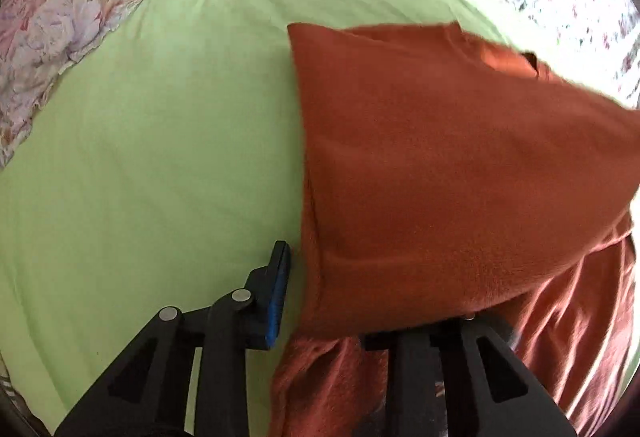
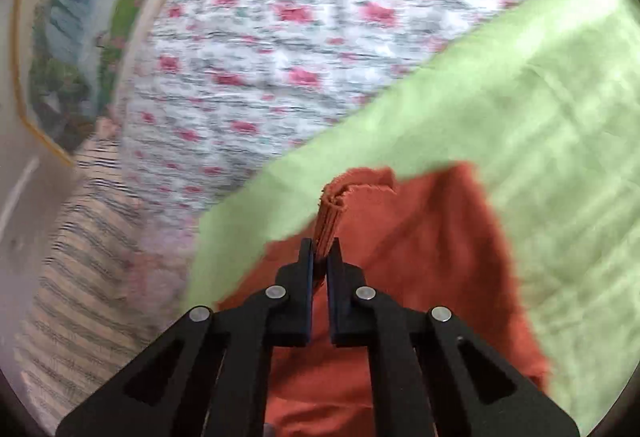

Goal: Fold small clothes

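A rust-orange garment (image 1: 440,165) lies on a light green sheet (image 1: 160,157); its right part rises off the sheet. My left gripper (image 1: 320,261) points down at the garment's left edge. Its left finger (image 1: 280,289), with a blue pad, stands just clear of the cloth, and a thin strip of green shows between them. The cloth drapes over the other finger and hides it. In the right wrist view my right gripper (image 2: 320,251) is shut on a bunched corner of the garment (image 2: 420,257), which sticks up between the pads. That view is blurred.
A white bedspread with pink flowers (image 2: 280,37) lies beyond the green sheet (image 2: 540,109). A pale floral quilt (image 1: 60,21) borders the sheet at the far left. Striped fabric (image 2: 80,257) and a colourful framed picture (image 2: 60,37) sit at the left of the right wrist view.
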`<action>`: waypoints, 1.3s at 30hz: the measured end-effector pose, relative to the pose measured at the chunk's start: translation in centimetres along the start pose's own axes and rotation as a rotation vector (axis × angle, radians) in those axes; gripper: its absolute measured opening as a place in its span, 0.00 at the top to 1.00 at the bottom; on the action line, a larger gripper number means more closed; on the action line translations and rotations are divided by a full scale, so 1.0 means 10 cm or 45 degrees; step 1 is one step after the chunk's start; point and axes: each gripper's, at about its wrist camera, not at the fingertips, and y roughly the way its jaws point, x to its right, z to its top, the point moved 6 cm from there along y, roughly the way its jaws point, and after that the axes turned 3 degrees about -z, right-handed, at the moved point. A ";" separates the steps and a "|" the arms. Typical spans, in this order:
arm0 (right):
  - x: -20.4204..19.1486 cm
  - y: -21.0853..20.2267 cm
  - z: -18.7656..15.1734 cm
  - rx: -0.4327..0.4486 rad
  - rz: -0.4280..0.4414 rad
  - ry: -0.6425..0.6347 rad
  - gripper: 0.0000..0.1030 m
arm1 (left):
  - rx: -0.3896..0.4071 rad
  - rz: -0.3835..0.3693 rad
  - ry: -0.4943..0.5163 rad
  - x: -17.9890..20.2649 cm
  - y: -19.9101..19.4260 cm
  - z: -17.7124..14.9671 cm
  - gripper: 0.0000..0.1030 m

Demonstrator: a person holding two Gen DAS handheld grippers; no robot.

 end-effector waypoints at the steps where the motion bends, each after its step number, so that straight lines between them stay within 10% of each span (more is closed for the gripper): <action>1: 0.17 0.07 -0.10 -0.047 -0.040 0.031 0.94 | 0.009 0.006 0.009 0.01 -0.03 0.01 0.79; 7: 0.49 0.22 -0.43 -0.145 -0.060 0.120 0.94 | 0.172 -0.070 -0.173 -0.20 -0.46 0.26 0.89; 14: 0.26 0.22 -0.42 -0.103 -0.063 -0.028 0.94 | 0.065 -0.105 -0.244 -0.28 -0.20 0.04 0.88; 21: 0.64 0.43 -0.83 -0.284 -0.331 -0.203 0.93 | 0.010 -0.156 -0.292 -0.38 -0.07 -0.09 0.76; 33: 0.65 -0.03 -0.90 -0.278 -0.368 -0.199 0.87 | -0.071 -0.228 -0.285 -0.46 -0.43 -0.61 0.54; 39: 0.56 -0.46 -1.21 -0.336 -0.297 -0.218 0.63 | -0.170 -0.294 -0.250 -0.37 -0.68 -1.18 0.43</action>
